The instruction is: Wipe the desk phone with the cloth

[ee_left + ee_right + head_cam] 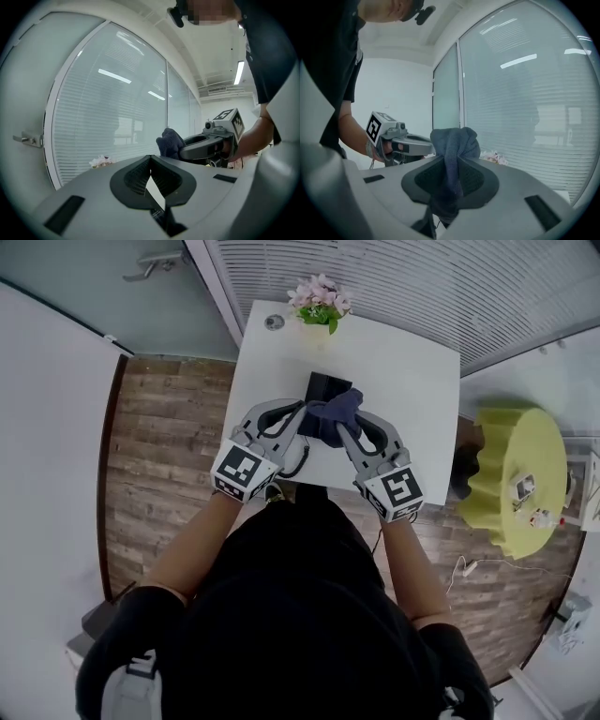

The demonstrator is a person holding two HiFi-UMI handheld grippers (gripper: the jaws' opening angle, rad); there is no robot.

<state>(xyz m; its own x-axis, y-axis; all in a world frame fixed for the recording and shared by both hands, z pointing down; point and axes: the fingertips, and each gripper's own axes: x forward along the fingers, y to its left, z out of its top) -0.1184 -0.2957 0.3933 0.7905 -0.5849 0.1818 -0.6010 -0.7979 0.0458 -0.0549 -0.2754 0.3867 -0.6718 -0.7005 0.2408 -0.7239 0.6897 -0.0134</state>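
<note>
1. Cloth [330,416], dark blue and bunched up, sits over the near part of the black desk phone [323,387] on the white tabletop [412,381]. We cannot tell whether it presses on the phone.
2. We find the right gripper [451,161] clamped on the cloth. Its jaws pinch a fold, and the rest bulges above the tips.
3. We see the left gripper [150,161] with its jaw tips pressed together and nothing clearly between them. A sliver of white tabletop shows through the gap behind the tips.
4. In the head view both grippers point at the phone. The left one is just beside the cloth's left edge, near the coiled cord [302,461].
5. We note pink flowers [319,301] at the tabletop's far edge, beyond the phone.
6. A yellow stool [516,474] stands on the wooden floor [159,456] to the right, well apart from the tabletop.
</note>
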